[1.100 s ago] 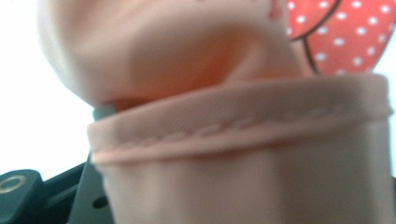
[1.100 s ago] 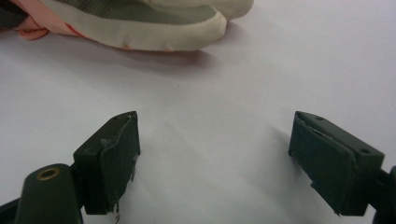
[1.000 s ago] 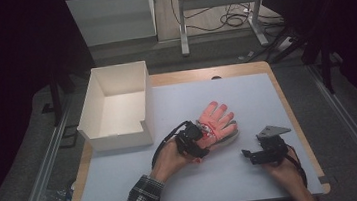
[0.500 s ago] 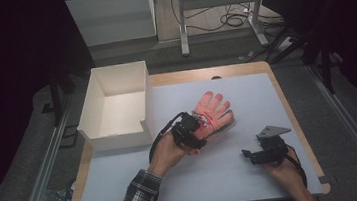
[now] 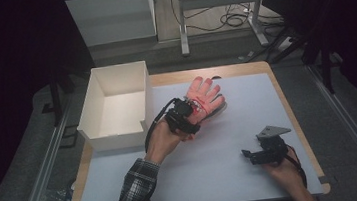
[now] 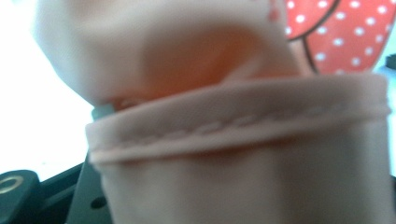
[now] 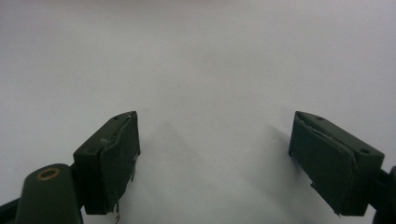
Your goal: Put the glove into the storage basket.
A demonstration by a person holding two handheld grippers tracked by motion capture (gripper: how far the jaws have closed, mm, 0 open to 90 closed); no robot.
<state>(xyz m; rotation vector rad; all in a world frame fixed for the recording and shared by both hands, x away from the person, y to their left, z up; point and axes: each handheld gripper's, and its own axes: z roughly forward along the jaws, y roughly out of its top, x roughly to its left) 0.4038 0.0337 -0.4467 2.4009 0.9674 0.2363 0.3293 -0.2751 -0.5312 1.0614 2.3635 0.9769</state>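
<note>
A pink glove (image 5: 206,95) with spread fingers is held just above the white table cover, right of the box. My left gripper (image 5: 192,111) is shut on its cuff. In the left gripper view the peach cuff with its stitched hem (image 6: 243,126) sits right against the camera, with a red white-dotted patch (image 6: 341,37) at the upper right; the jaws are hidden behind the fabric. My right gripper (image 5: 250,155) rests low near the front right of the table. Its jaws stand wide open over bare white surface (image 7: 215,140), with nothing between them.
An open white box (image 5: 146,89) stands at the table's left, its right wall close to the left hand. The white cover (image 5: 224,176) spans the wooden table. Beyond the far edge are a white cabinet (image 5: 112,17), a metal frame and floor cables (image 5: 233,19).
My left gripper has carried the glove away from the person and a little left, nearer the box. The right gripper has stayed where it was.
</note>
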